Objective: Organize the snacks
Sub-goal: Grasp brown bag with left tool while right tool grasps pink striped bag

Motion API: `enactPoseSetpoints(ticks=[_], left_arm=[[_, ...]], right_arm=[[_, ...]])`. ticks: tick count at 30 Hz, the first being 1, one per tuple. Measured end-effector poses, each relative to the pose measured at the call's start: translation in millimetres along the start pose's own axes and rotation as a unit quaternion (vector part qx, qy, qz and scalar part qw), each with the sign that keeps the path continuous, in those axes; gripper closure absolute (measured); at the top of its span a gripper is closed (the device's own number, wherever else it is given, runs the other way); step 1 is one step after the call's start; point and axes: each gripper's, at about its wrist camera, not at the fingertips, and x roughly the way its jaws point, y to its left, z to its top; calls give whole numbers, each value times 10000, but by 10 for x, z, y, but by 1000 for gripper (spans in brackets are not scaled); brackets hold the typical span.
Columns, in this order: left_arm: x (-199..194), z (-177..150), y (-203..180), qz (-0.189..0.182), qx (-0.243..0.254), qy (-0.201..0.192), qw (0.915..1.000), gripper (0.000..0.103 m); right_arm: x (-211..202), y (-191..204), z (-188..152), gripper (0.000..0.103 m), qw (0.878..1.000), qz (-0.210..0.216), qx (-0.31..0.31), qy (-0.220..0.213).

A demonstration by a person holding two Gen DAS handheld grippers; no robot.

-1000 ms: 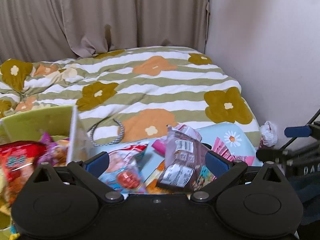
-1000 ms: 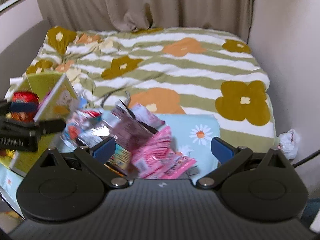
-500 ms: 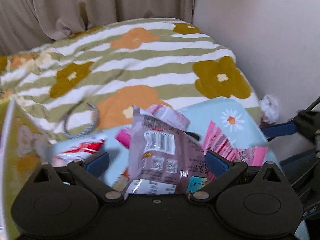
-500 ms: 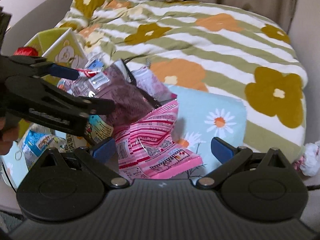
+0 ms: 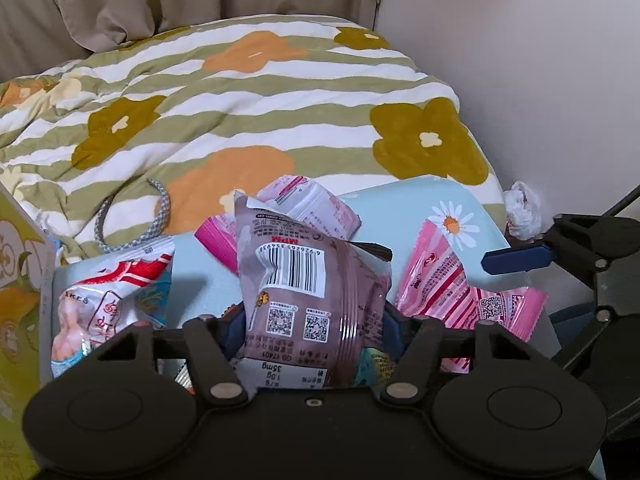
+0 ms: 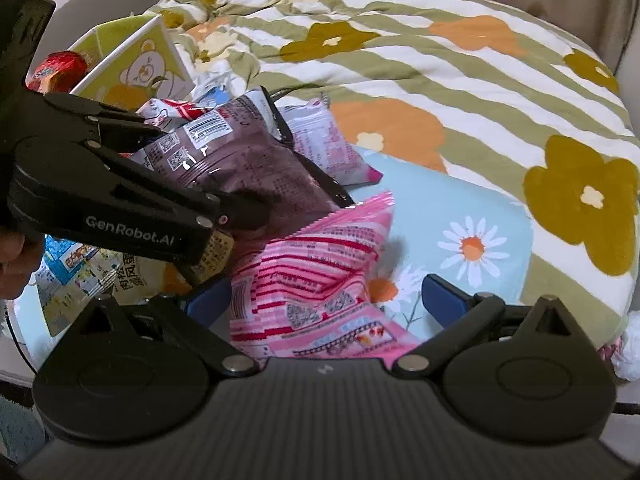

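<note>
Several snack packets lie heaped on the daisy cloth [image 6: 472,216], and almost none look sorted yet; only a red packet [image 6: 58,70] sits in the green bear box [image 6: 140,66] at the cloth's far left edge. The left gripper [image 5: 310,320] is closing its jaws on the brown packet [image 5: 304,280] at the middle of the cloth, pads against its sides. The right gripper [image 6: 324,300] stands wide open, astride the pink striped packet [image 6: 316,276] on the cloth's near side, gripping nothing. Most of the sorting remains.
</note>
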Motion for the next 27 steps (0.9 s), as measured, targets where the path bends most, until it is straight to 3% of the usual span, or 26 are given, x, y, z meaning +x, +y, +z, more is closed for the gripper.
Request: enactPoseSetpoints(ticks=[13,20,24,27], left_arm=[[-279,-95,19,272,-110,-228,9993,38],[-408,-162,66,356,-208,-313,9987,38],[-481,-191,91,380,-254,-365,9983,38],[-573,-212,105,371,-288,-441,9979,38]], right_arm=[[136,57,25,0,9993,288,71,221],[118,71,-5,6,9991,282,232,216],[67,89,-33,21,9992,226,263,220],[22,118,-70,26,9994,97,287,193]])
